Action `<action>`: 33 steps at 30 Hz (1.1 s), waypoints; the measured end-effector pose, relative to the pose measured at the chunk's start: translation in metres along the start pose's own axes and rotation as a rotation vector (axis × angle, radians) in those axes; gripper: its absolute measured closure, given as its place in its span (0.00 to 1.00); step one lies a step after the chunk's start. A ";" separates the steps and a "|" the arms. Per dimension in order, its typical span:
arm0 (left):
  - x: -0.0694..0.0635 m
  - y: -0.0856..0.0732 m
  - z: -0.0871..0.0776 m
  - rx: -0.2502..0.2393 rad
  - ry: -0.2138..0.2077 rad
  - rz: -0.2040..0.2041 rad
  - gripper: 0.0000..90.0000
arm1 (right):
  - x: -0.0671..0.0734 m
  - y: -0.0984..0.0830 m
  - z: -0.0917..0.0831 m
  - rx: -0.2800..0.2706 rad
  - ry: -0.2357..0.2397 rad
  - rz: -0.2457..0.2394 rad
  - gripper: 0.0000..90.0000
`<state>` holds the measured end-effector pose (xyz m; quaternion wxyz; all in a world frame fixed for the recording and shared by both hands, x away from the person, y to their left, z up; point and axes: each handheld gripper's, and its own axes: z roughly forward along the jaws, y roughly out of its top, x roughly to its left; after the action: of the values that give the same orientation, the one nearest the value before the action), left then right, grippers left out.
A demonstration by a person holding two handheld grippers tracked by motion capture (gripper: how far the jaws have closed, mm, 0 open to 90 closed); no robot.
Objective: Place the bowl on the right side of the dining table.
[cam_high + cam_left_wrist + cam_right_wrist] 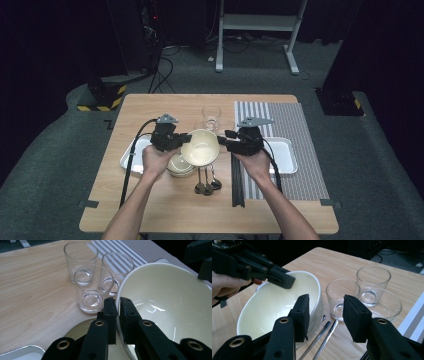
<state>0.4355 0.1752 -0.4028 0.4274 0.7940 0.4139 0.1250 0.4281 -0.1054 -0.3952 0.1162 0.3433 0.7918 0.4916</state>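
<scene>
Three clear glasses (86,282) stand by a striped mat (295,125) and steel trays (286,155)

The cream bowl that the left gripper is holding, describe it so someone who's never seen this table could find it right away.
Start at the wooden table and go to its middle, just before the clear glasses. There the cream bowl hangs tilted, its rim pinched by the left gripper, the right gripper open beside it. It is larger than the bowls stacked below it and is the one lifted off the table.
</scene>
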 end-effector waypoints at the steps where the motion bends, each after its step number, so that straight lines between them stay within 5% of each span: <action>1: 0.000 0.000 0.000 0.000 0.001 0.001 0.94 | 0.000 0.000 0.001 0.010 -0.001 -0.002 0.63; 26: -0.004 0.002 0.003 0.001 -0.001 0.003 0.93 | 0.011 0.008 0.038 0.162 -0.058 -0.036 0.83; 33: -0.010 0.006 0.004 0.013 0.012 0.034 0.93 | 0.011 0.006 0.042 0.203 -0.069 -0.042 0.84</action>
<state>0.4347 0.1634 -0.3994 0.4175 0.8030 0.4036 0.1341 0.4452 -0.0669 -0.4089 0.1183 0.3534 0.8400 0.3944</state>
